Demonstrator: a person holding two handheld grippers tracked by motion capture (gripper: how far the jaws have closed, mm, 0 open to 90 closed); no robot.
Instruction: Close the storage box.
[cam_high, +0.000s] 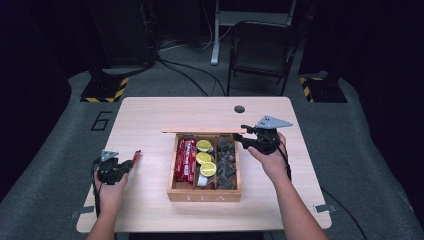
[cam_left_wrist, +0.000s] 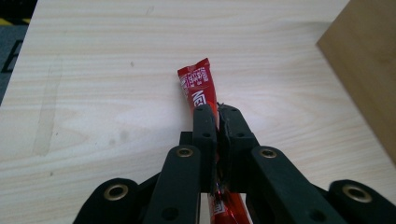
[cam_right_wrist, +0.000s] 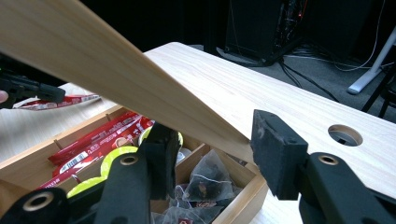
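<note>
Tea box (cam_high: 204, 194), lid (cam_high: 200, 131) raised: we note left gripper (cam_high: 131, 162) at nine o'clock clamping one red sachet (cam_left_wrist: 200, 86), removed or awaiting insertion; right gripper (cam_right_wrist: 212, 154) spread around lid's edge.

Light wood table (cam_high: 150, 120), rounded corners, w/ a round cable hole (cam_high: 239, 109) near the far edge, right of centre. Wooden tea box (cam_high: 204, 195) sits on it approx. mid-table, lid up, three compartments: red sachets left, yellow-green pods middle, dark pyramid bags right. Small grey bits at the near corners, poss. clamps or tape.
</note>
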